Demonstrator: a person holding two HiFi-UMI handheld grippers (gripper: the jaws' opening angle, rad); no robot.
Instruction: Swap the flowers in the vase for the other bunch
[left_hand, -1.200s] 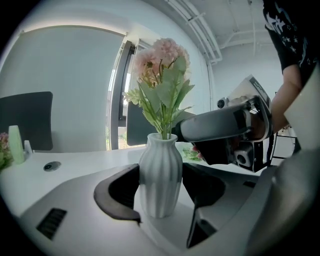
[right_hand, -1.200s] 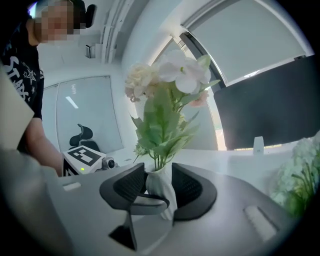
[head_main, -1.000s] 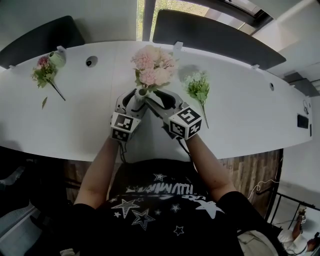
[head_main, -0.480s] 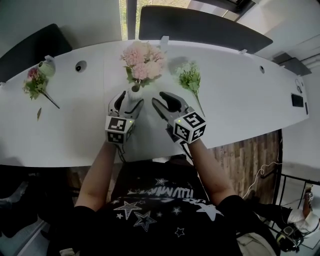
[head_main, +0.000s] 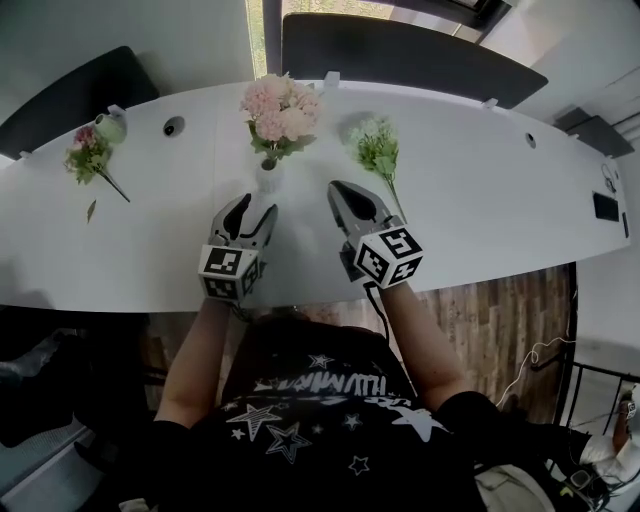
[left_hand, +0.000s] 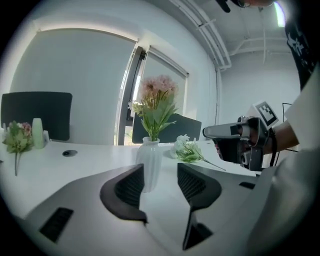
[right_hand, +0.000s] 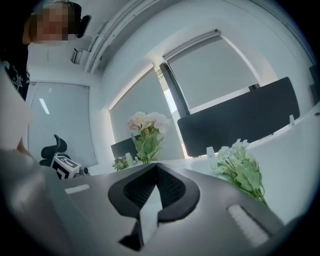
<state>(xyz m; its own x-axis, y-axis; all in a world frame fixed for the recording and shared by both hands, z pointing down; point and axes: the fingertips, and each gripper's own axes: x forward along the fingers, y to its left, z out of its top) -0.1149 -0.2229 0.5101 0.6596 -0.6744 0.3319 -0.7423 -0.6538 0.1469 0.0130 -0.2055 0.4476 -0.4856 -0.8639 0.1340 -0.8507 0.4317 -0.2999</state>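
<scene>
A white ribbed vase (head_main: 266, 178) with pink flowers (head_main: 280, 108) stands upright on the white table (head_main: 480, 220). My left gripper (head_main: 251, 210) is just short of it, open; its jaws have just been closing, with nothing between them. In the left gripper view the vase (left_hand: 149, 162) rises beyond the left gripper (left_hand: 160, 170). The white-and-green bunch (head_main: 376, 150) lies to the vase's right. My right gripper (head_main: 341, 191) is near its stem end, shut and empty. The right gripper view shows the right gripper (right_hand: 156, 167) with jaws pressed together and that bunch (right_hand: 237, 165) to the right.
A third small bunch (head_main: 90, 155) lies at the table's far left next to a pale green object (head_main: 111, 125). Dark chairs (head_main: 400, 55) stand behind the table. A round cable hole (head_main: 174, 126) is left of the vase. The table's near edge runs just under both grippers.
Both grippers have drawn back from the vase toward the table's near edge. The right gripper's jaws went from open to shut. The vase stays standing.
</scene>
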